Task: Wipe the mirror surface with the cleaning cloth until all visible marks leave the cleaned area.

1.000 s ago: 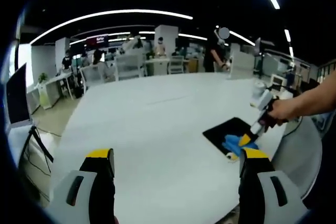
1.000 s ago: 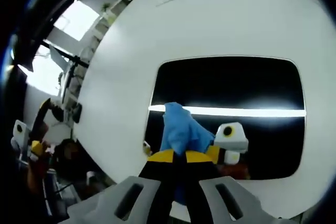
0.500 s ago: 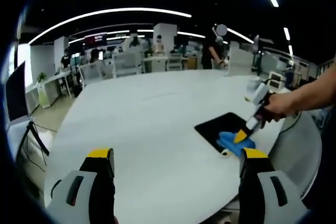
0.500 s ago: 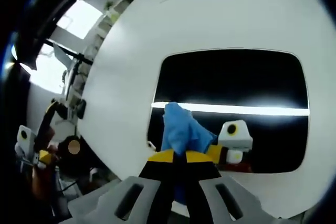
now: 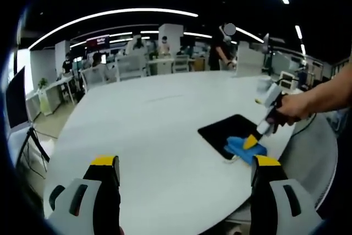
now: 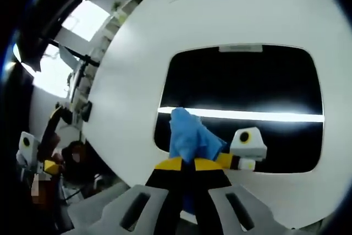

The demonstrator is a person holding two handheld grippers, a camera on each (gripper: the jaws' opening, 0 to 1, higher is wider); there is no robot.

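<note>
A dark rectangular mirror [image 6: 242, 89] lies flat on the round white table [image 6: 181, 26] near its edge; it reflects a ceiling light strip. My right gripper [image 6: 188, 164] is shut on a blue cleaning cloth [image 6: 190, 138], pressing it on the mirror's near left part. In the left gripper view the mirror [image 5: 228, 130] lies at the right, with the blue cloth [image 5: 245, 148] on its near end under the right gripper [image 5: 254, 140], held by a person's hand [image 5: 291, 108]. My left gripper [image 5: 184, 163] hovers open above the table, its jaws wide apart with nothing between them.
The white table [image 5: 154, 130] spreads wide ahead of the left gripper. Beyond it are office desks, chairs and several people [image 5: 223, 48]. A monitor [image 5: 16, 103] stands at the far left. Stands and gear [image 6: 49, 152] sit on the floor past the table's edge.
The right gripper with the cloth has slid slightly along the mirror's near end. Both views have shifted a little. The left gripper stays open.
</note>
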